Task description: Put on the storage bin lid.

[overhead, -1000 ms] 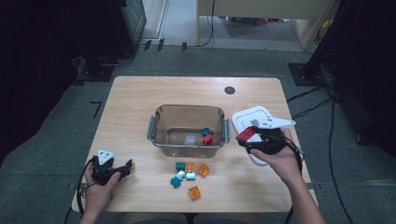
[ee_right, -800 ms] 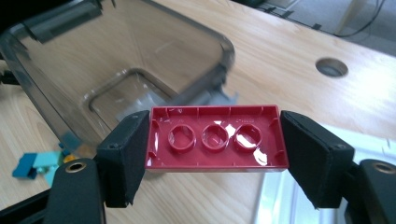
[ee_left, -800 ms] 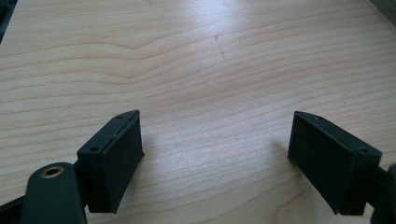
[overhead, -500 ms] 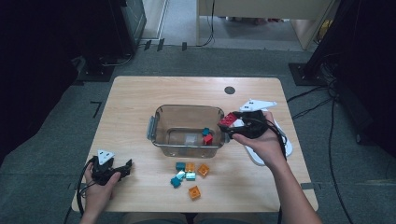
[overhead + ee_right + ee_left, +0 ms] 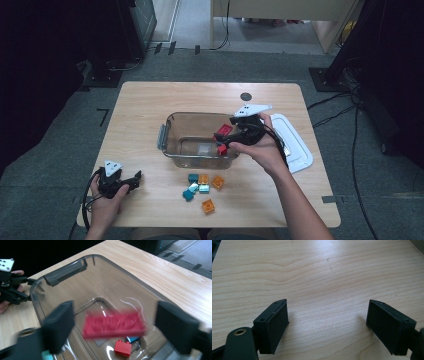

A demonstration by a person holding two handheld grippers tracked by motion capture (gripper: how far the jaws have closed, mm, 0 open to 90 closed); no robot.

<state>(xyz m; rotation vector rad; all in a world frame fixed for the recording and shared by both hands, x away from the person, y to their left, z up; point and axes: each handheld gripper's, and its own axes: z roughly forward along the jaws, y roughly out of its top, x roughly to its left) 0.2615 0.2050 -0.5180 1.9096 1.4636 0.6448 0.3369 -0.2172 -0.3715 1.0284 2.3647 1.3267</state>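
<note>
Right gripper point(image 5: 226, 140) hangs over container point(image 5: 170, 131), red brick point(image 5: 113, 324) between opening jaws.

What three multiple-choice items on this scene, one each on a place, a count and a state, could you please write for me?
1. Where does the small red brick lie? A in the clear container; B on the white lid; C on the carpet.
2. How many orange bricks lie on the table? A one; B three; C five.
3. How is the left claw? A shut on a brick; B open, with nothing in it; C shut, with nothing in it.
Key: 1 A, it rests on the container's bottom; 2 B, three show in front of the container; 3 B, its jaws stand apart over bare wood.
</note>
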